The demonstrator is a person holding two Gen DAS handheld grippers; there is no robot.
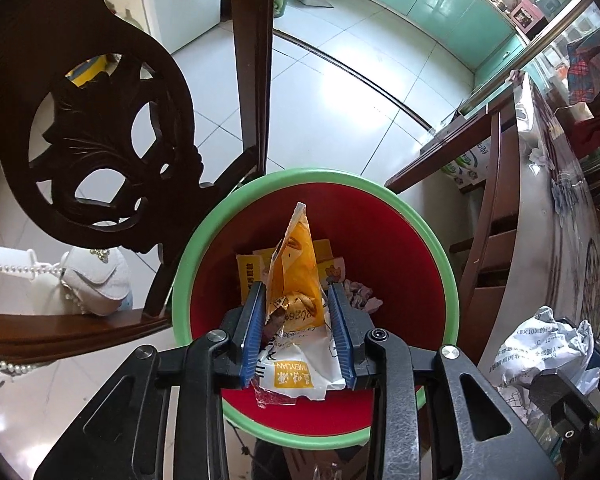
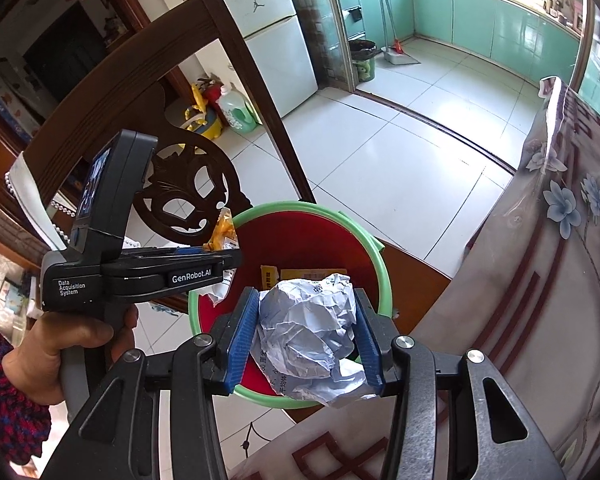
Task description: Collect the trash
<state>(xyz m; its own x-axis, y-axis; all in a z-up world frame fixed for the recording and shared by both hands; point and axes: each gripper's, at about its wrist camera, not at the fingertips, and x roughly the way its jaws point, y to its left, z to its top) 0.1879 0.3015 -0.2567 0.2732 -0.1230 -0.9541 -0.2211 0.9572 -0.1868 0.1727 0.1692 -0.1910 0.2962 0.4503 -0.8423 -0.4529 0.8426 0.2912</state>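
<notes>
Two handheld grippers hang over a red bin with a green rim (image 1: 182,276), which stands on the tiled floor beside a carved dark wooden chair (image 1: 100,152). The left gripper (image 1: 298,300) has a yellow and white snack wrapper (image 1: 296,280) between its blue pads; whether the pads press on it cannot be told. The right gripper (image 2: 306,316) clamps a crumpled ball of printed paper (image 2: 308,328) above the bin's near rim. Wrappers and paper scraps lie at the bottom of the bin.
</notes>
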